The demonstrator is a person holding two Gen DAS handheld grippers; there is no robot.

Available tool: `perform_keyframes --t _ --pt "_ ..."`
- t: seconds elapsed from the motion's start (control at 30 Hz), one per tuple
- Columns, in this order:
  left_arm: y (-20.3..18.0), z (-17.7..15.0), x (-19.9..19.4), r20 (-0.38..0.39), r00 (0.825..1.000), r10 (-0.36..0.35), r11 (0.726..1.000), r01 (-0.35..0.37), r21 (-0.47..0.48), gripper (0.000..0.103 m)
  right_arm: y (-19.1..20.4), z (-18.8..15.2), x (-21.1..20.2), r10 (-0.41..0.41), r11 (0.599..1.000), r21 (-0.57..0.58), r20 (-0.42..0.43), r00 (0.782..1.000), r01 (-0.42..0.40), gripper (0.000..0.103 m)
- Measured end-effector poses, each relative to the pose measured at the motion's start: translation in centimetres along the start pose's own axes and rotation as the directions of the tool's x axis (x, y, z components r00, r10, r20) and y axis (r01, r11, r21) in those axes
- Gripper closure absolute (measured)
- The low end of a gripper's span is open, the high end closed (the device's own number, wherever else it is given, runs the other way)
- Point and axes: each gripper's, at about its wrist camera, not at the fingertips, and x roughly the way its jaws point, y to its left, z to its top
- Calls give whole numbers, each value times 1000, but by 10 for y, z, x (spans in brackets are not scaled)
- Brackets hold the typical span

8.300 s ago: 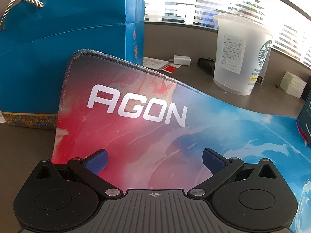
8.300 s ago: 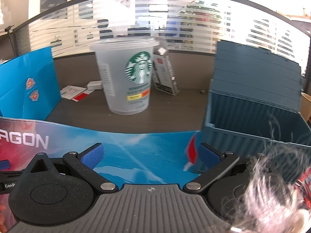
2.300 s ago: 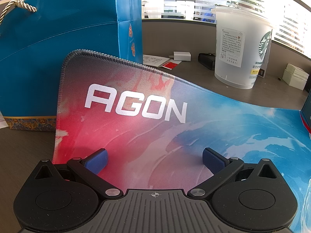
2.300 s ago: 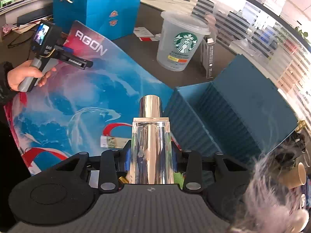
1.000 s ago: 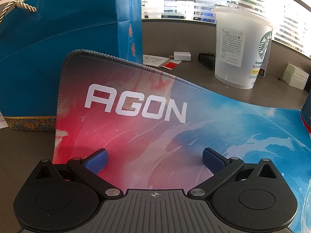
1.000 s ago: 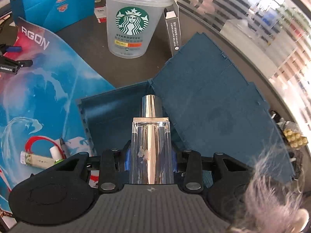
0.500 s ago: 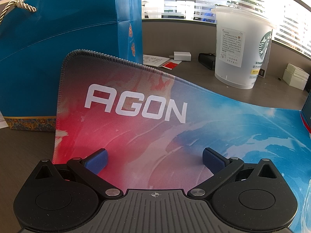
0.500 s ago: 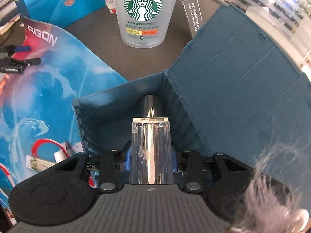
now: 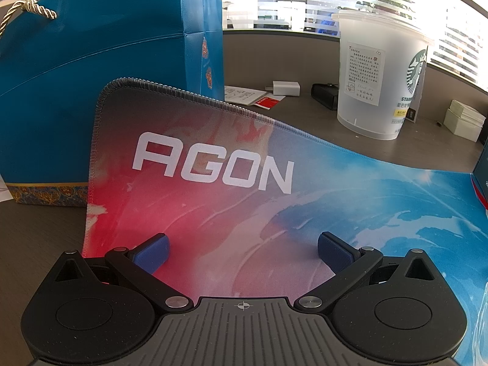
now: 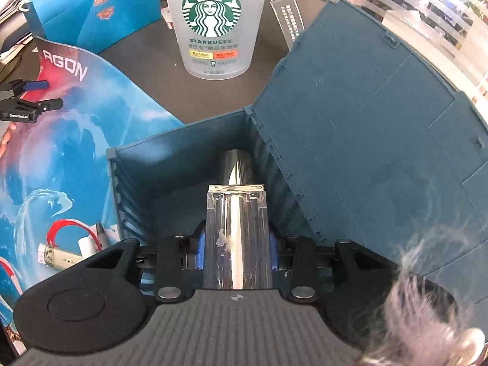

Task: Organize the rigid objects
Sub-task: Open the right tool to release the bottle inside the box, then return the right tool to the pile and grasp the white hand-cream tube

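Starting at the left of the right wrist view, the left gripper (image 10: 29, 97) sits over the AGON mouse mat (image 10: 61, 158); its own camera shows its fingers (image 9: 152, 251) spread wide apart with nothing between them. Lower on the mat lie a small white tube (image 10: 58, 257) and a dark pen (image 10: 102, 231), probably waiting to be sorted. Next comes the open blue storage box (image 10: 146, 164), its near corner resting on the mat, with the Starbucks cup (image 10: 213, 27) standing beyond it on the desk. At the centre, the right gripper (image 10: 238, 250) is clamped on a clear bottle with a chrome cap (image 10: 236, 228), blue pads pressing both flat sides, the cap end pointing steeply down into the box. The raised lid (image 10: 381, 122) stands to the right.

2 risks stand out. The bottle looks smooth and hard, so a loose squeeze could let it slide out cap-first and strike the floor of the box. Whether the cap already touches that floor cannot be told; letting go while it hangs above would drop it, and pushing lower could jam it against the ribbed wall on the right.
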Motion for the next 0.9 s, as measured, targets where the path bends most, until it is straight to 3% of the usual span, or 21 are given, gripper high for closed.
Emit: perform_keyframes --t 0.5,0.77,0.9 --pt "0 0 0 0 1000 0 1000 0 0 0 1 -12 -23 -1 998 63 87 996 -5 67" --pt "0 0 0 0 1000 0 1000 0 0 0 44 -36 -79 -13 1000 30 263 965 5 67" --pt "0 0 0 0 1000 0 1000 0 0 0 74 -60 -97 7 1000 16 297 955 -12 63"
